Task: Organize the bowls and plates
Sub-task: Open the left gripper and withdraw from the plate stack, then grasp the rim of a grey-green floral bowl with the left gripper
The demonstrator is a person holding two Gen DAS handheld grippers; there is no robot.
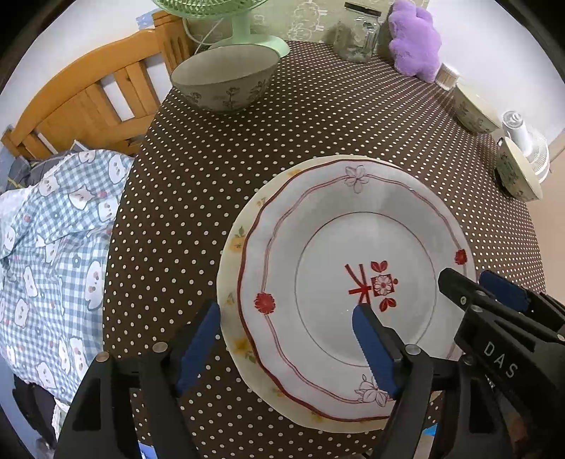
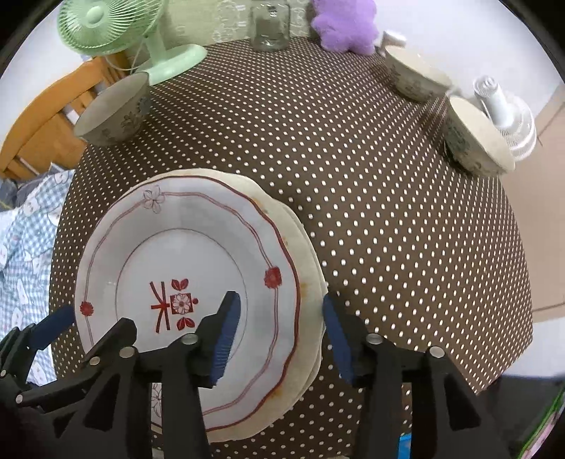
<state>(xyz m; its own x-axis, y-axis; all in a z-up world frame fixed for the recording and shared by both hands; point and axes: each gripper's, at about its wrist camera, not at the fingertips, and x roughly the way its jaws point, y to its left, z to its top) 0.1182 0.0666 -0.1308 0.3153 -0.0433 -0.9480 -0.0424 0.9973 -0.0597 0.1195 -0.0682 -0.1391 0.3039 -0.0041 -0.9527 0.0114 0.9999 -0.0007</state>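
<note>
Both my grippers, left (image 1: 286, 339) and right (image 2: 280, 333), are gaping wide, straddling opposite rims of the plate stack (image 2: 183, 247) at the table's (image 2: 388, 247) 6 o'clock edge.

**Our count on the dotted table**

We count three bowls: one (image 2: 113, 113) at ten o'clock, two (image 2: 416, 76) (image 2: 476, 137) at two o'clock. We see at least two stacked plates: a red-trimmed one (image 2: 183, 247) on a cream one (image 2: 310, 268). We count two fans: green (image 2: 106, 24), white (image 2: 508, 116). One glass jar (image 2: 270, 24), one purple plush (image 2: 344, 23), two grippers (image 2: 279, 335) (image 1: 286, 339).
</note>
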